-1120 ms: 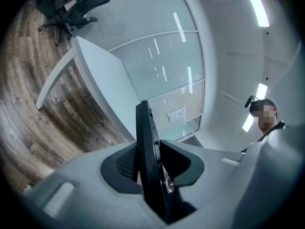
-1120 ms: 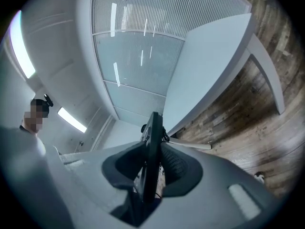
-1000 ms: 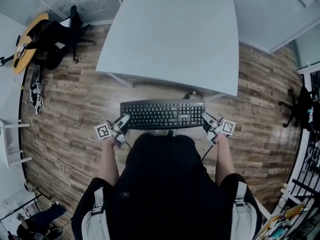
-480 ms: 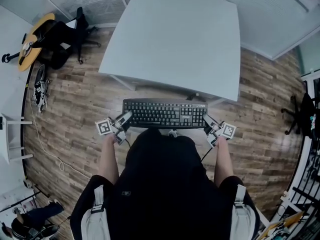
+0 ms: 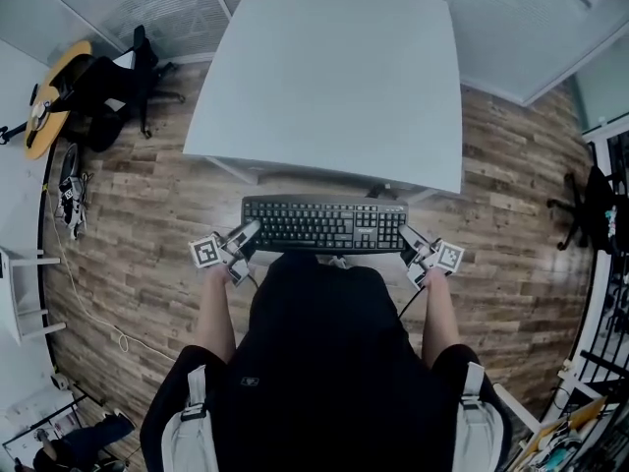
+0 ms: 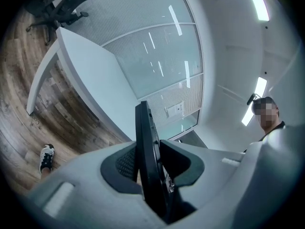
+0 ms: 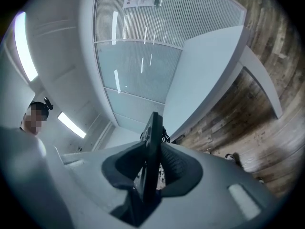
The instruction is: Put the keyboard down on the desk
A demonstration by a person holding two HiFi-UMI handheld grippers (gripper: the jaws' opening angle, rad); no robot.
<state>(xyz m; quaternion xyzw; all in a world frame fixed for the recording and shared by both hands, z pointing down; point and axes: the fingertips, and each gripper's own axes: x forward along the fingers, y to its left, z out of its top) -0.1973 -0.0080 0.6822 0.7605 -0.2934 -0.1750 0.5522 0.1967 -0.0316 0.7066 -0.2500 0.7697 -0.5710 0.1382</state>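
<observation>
Left tool [image 5: 246, 234] was clamped on the left short end of the black full-size keyboard [image 5: 324, 224], and right tool [image 5: 405, 235] on the right short end. Each tool's own view showed the thin black edge pinched between the dark pads, no gap. The keyboard hung flat, keys up, in the air in front of my body. It was over the brown wood-plank floor [image 5: 147, 205] and resting on nothing. Its long axis ran left to right, straight between the two tools and roughly parallel to the near edge of the white rectangular counter [image 5: 324, 77]. The counter lay ahead of the keyboard, on the far side from me. From the head view the keyboard's far edge sat near that counter edge; how its height compared with the top I couldn't tell from above. Neither hand was nearer, both level with each other. My read: not placed yet. Next needs both tools going forward together, then down, ends kept even so the keyboard doesn't twist in the pinch.
</observation>
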